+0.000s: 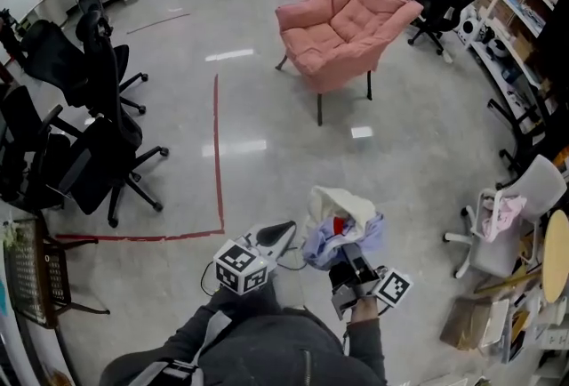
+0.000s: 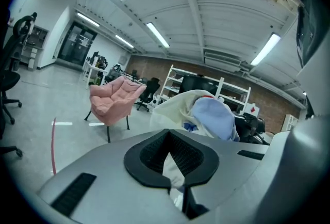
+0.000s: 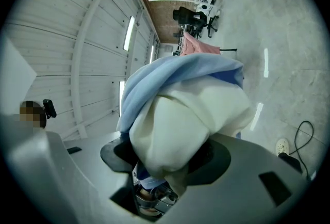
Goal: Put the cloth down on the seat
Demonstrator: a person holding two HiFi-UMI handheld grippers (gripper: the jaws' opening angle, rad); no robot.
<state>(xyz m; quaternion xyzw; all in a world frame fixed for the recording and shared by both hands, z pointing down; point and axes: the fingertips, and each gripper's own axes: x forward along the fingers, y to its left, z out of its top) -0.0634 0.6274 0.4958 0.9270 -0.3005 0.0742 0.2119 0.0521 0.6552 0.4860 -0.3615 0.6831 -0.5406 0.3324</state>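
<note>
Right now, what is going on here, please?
A person holds a bundled cloth between two grippers. The left gripper pinches a thin edge of it, and the right gripper clamps the bulk. The pink chair stands empty ahead, well apart from them, so the cloth is not yet on it.

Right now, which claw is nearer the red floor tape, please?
Left: the left claw hangs close to the red tape corner; the right claw lies farther off, beyond the cloth.

Black office chairs (image 1: 96,153) stand left of a red tape line (image 1: 218,162); white shelving (image 1: 518,17) lines the right.
</note>
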